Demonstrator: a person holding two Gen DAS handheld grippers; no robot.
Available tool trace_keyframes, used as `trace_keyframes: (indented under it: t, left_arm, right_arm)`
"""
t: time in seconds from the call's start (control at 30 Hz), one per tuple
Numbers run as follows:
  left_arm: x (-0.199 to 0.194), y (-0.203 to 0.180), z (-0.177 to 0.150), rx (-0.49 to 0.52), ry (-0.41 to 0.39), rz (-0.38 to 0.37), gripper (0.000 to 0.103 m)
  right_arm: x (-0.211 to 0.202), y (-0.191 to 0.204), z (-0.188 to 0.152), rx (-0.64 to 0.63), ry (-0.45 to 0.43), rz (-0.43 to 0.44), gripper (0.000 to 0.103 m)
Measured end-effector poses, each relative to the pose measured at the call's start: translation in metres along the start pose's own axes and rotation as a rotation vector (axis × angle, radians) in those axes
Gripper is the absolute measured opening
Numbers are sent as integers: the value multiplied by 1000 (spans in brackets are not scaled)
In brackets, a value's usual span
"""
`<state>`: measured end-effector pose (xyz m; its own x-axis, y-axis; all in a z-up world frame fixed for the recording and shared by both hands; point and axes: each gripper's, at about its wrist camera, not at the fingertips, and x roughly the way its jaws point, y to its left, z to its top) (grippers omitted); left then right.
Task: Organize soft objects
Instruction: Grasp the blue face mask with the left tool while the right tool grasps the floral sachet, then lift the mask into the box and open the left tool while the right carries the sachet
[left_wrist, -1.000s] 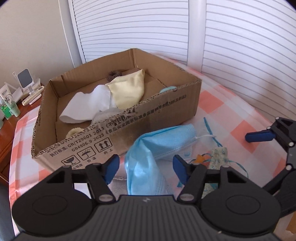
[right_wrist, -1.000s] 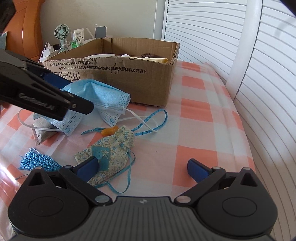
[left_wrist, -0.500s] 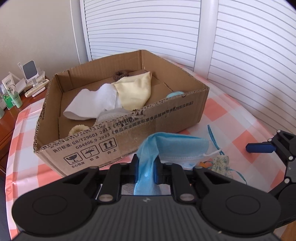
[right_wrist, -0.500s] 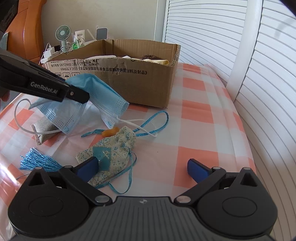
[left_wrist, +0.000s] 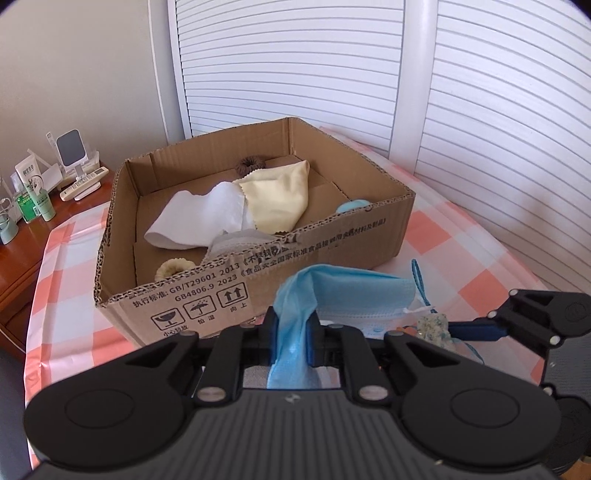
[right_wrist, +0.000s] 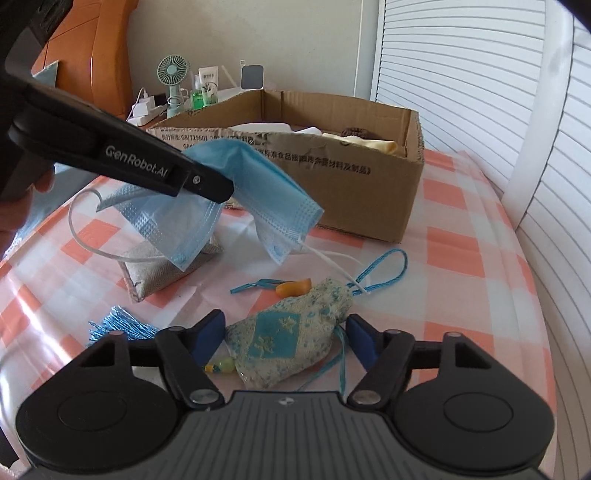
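Two blue pads of the left gripper (left_wrist: 291, 334) pinch a pleated blue face mask (left_wrist: 347, 291), its thin non-woven fabric bunched between them and lifted off the table, ear loops dangling white. "GenRobot.AI" is printed on this gripper's black finger in the right wrist view. The right gripper (right_wrist: 284, 341) has its jaws closing around a small floral cloth pouch (right_wrist: 288, 339) with a teal embroidered patch and blue drawstring; the pads are not yet pressing on it. Beside the pouch lie a blue tassel (right_wrist: 118, 325) and a grey woven sachet (right_wrist: 162, 269) on the glossy orange-and-white checked tablecloth (right_wrist: 461, 266). Beyond stands an open corrugated cardboard box (left_wrist: 192, 295), printed "GB/T29601 2013" and "GB4806.9 2023" with handling symbols, holding white and pale yellow cloths and scrunchies. Free tablecloth stretches to the right, toward the white louvred shutters (left_wrist: 498, 92).
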<state>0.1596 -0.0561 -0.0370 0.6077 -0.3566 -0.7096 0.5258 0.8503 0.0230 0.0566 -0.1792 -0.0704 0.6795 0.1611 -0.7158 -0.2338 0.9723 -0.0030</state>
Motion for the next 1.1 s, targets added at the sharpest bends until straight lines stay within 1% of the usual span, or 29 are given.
trace_keyframes:
  t: [0.07, 0.1, 0.2, 0.43, 0.57, 0.77, 0.93, 1.1]
  left_arm:
    - [-1, 0, 0, 2, 0, 0, 12]
    - [-1, -1, 0, 5, 0, 1, 12]
    - [-4, 0, 0, 10, -4, -3, 12]
    - [-16, 0, 1, 13, -21, 0, 12]
    - [-27, 1, 3, 17, -35, 3, 12]
    - [-46, 2, 14, 25, -79, 27, 12]
    - [-58, 5, 27, 34, -118, 61, 12]
    - [-66, 8, 37, 41, -140, 89, 12]
  right_arm:
    - [-3, 2, 0, -21, 2, -9, 61]
    - [-4, 3, 0, -30, 5, -15, 45]
    - [-7, 4, 0, -62, 16, -46, 41]
    - [-39, -1, 7, -101, -22, -49, 40]
    - [-58, -3, 13, -134, -34, -21, 40]
    - [-80, -4, 20, -141, -35, 79, 40]
    - [-87, 5, 16, -169, -23, 94, 40]
    - [-92, 9, 11, -177, -21, 102, 40]
